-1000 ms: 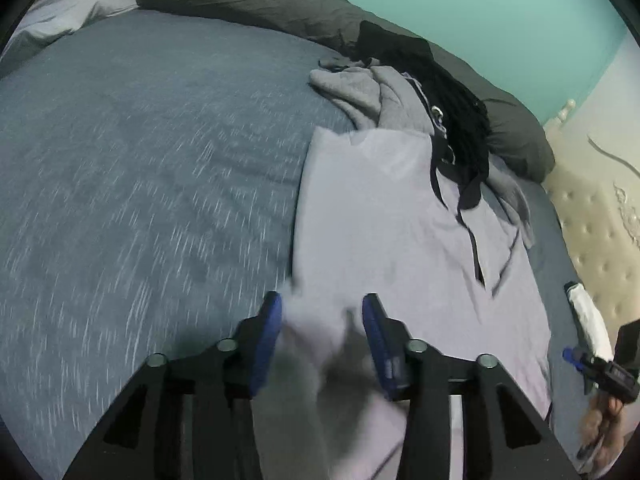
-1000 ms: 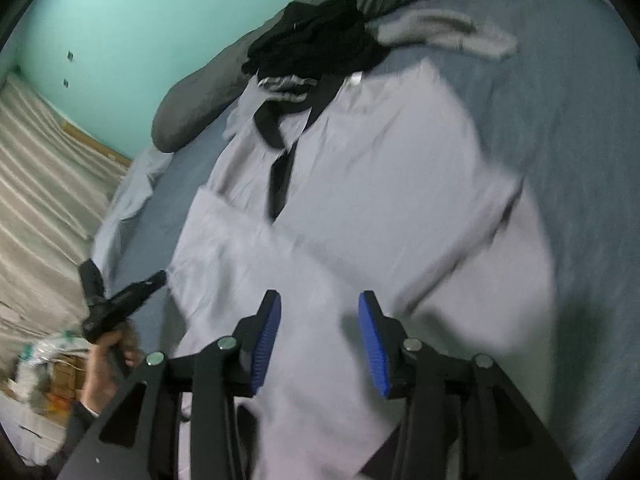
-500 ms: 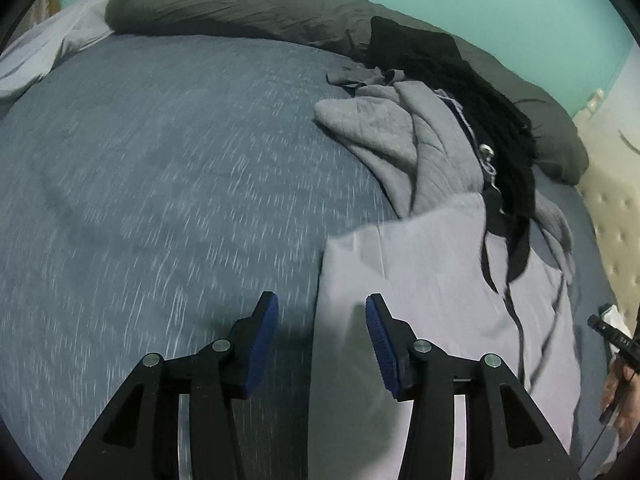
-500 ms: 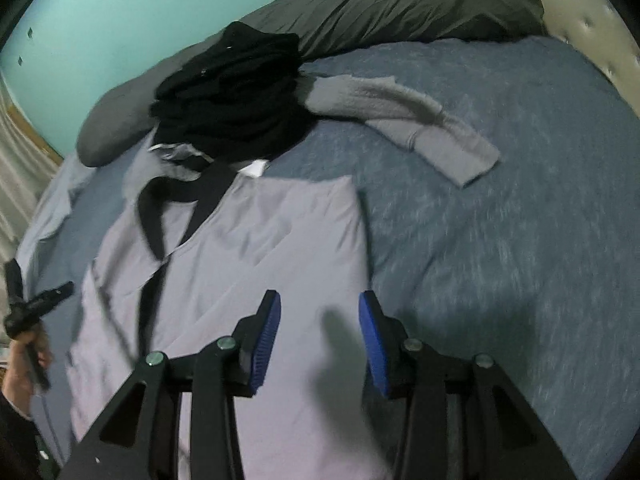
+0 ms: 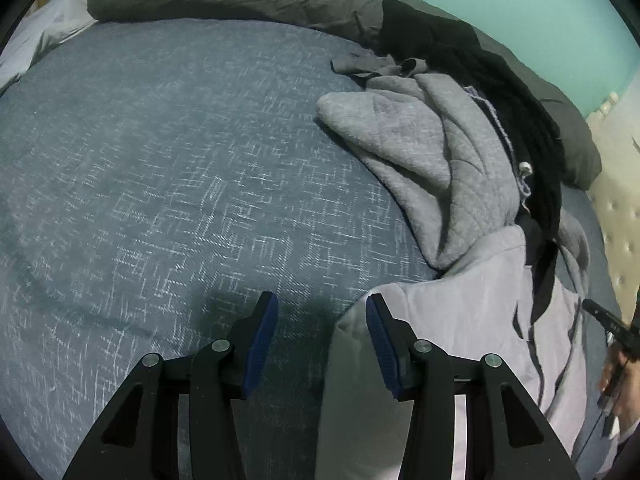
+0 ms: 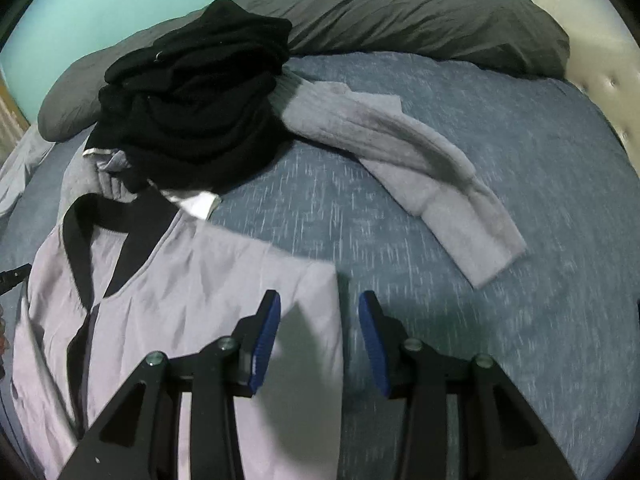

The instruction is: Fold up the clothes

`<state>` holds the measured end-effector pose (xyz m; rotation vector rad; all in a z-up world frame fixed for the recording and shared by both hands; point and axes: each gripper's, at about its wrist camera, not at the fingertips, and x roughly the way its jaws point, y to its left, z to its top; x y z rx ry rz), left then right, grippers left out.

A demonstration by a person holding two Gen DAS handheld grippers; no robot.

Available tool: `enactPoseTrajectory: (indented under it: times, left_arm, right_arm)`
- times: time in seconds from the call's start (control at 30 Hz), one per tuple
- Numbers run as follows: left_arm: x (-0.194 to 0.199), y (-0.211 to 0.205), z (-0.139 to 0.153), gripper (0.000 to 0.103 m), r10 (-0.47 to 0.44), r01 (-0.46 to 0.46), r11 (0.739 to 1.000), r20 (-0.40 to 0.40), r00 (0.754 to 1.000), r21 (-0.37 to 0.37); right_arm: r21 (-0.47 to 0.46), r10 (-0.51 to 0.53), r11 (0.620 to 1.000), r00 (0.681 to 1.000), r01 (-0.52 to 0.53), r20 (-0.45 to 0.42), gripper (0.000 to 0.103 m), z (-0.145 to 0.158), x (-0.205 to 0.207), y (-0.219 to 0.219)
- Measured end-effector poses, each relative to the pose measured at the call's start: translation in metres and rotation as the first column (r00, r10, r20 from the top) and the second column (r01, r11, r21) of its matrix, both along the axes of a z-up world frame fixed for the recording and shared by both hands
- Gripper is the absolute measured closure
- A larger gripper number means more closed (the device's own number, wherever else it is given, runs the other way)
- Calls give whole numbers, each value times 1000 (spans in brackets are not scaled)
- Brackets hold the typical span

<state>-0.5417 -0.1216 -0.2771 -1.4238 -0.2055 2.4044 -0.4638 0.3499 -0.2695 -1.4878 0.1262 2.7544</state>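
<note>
A second ago the left gripper had pale cloth bunched between its blue pads; now its jaws stand spread with nothing between them, over the blue bedspread, and the folded corner of the shirt lies just beside its right pad. The right gripper was over the middle of the shirt a second ago; now it sits at the shirt's edge, jaws spread and empty, one pad above the cloth and the other above the bedspread. The shirt lies flatter than before, folded in along one long side, its black collar band toward the pile of clothes.

Counted: one pale lilac shirt with black trim on the bed; one grey fleece top, crumpled, its sleeve stretched out across the bedspread; one heap of black clothing lying on both the fleece top and the shirt's collar; one long dark grey pillow along the head of the bed against the teal wall. Two grippers; at the right edge of the left wrist view a hand holds the right one.
</note>
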Motion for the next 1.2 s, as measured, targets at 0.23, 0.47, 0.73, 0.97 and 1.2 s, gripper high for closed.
enactPoseTrajectory:
  times: [0.23,0.47,0.73,0.97,1.2]
  left_arm:
    - [-2,8,-7,65,-44,44,999,3,999,3]
    - [10,21,-3,100,-96,96,995,-20,995,-7]
    - [14,13,20,101,7,-14,997,-83,997,-80]
    - [3,19,13,101,45,-50,993,-46,998,-108]
    - [-3,22,8,101,51,-55,993,-34,998,-102]
  right_arm:
    - [49,35,998,999,-36,33,62,-16,-23,-8]
    - [38,41,998,999,-42,33,94,-24,-21,-12]
    - [80,-25,996,998,29,-61,99,-3,-13,-7]
    - [92,-60,994,996,66,-62,99,-3,-17,-8]
    - [56,-77,995,996,80,-41,99,-10,-18,-1]
